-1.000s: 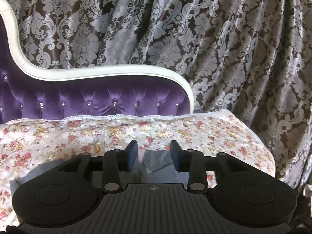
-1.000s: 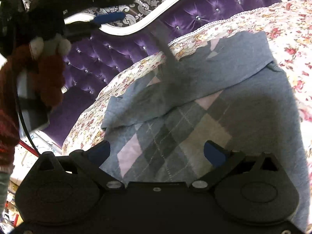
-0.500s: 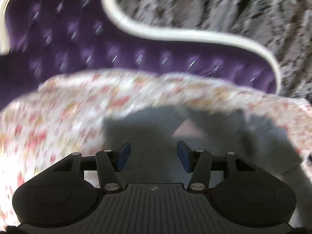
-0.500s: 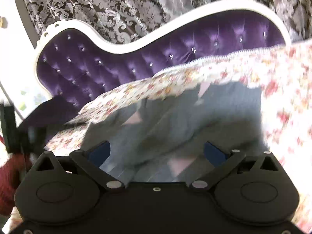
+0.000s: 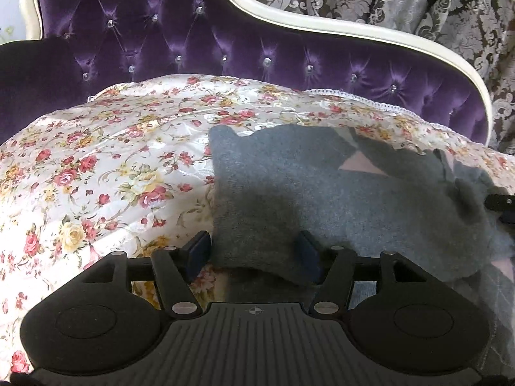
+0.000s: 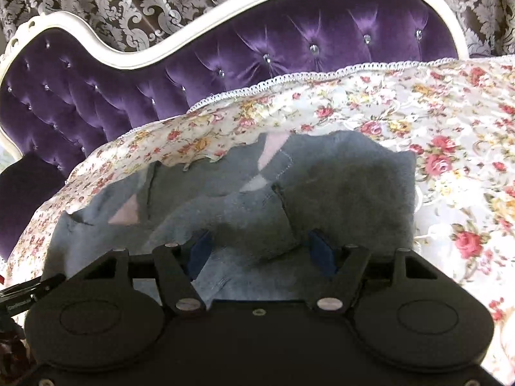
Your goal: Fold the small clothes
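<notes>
A grey knitted sweater (image 5: 322,193) with pink and grey diamonds lies on the flowered cover, its top part folded over. My left gripper (image 5: 254,254) points down at the near left corner of the folded grey layer. Its jaws are opening, and the corner lies loose between the blue pads (image 5: 198,251). In the right wrist view the same sweater (image 6: 338,193) is bunched in folds. My right gripper (image 6: 260,252) is over its near edge with jaws closing. A hump of grey knit sits between its pads (image 6: 320,252), which do not visibly press on it.
The flowered cover (image 5: 96,177) is spread over a purple tufted sofa (image 5: 193,41) with a white frame (image 6: 106,54). Patterned brown and silver curtains (image 5: 418,3) hang behind. Bare cover lies left of the sweater and to its right (image 6: 457,167).
The left gripper tipped down from the curtain toward the sweater and its jaws widened over the grey corner. The right gripper moved forward over the sweater and its jaws narrowed around a fold.
</notes>
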`<state>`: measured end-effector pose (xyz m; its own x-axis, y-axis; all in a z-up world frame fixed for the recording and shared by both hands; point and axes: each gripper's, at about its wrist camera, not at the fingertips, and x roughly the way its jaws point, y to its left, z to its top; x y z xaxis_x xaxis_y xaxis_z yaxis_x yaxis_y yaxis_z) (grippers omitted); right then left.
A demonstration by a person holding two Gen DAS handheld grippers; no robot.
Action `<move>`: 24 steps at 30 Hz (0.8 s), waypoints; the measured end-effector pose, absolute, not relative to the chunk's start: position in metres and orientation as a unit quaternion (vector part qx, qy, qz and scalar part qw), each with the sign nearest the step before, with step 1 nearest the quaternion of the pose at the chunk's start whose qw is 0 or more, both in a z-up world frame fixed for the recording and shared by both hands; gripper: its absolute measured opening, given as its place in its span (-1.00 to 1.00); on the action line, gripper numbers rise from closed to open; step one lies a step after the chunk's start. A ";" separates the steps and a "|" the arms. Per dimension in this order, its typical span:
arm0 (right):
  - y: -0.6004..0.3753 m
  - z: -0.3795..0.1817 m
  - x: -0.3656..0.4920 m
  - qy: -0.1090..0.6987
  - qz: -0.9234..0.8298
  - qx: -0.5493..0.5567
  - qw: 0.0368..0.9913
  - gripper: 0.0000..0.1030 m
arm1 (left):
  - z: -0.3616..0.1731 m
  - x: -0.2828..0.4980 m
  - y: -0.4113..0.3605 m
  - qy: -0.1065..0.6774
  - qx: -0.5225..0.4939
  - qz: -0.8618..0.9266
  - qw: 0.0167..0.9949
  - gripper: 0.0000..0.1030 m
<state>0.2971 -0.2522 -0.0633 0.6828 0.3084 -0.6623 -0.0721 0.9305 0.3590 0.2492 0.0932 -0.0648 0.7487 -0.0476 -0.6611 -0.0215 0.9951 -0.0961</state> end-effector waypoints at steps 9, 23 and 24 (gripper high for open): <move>-0.245 -0.047 0.293 0.354 0.143 0.170 0.909 -0.60 | -0.060 0.247 0.101 0.342 -0.090 0.000 0.935 0.15; -0.273 -0.044 0.251 0.413 0.088 0.153 0.894 -0.48 | -0.059 0.263 0.098 0.370 -0.036 0.024 0.928 0.16; -0.271 -0.046 0.250 0.416 0.086 0.147 0.893 -0.48 | -0.062 0.263 0.099 0.373 -0.035 0.024 0.927 0.18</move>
<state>0.2505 -0.2713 -0.0457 0.6385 0.2757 -0.7186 -0.0310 0.9421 0.3339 0.2629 0.0986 -0.0615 0.7212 0.0190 -0.6924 -0.0717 0.9963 -0.0474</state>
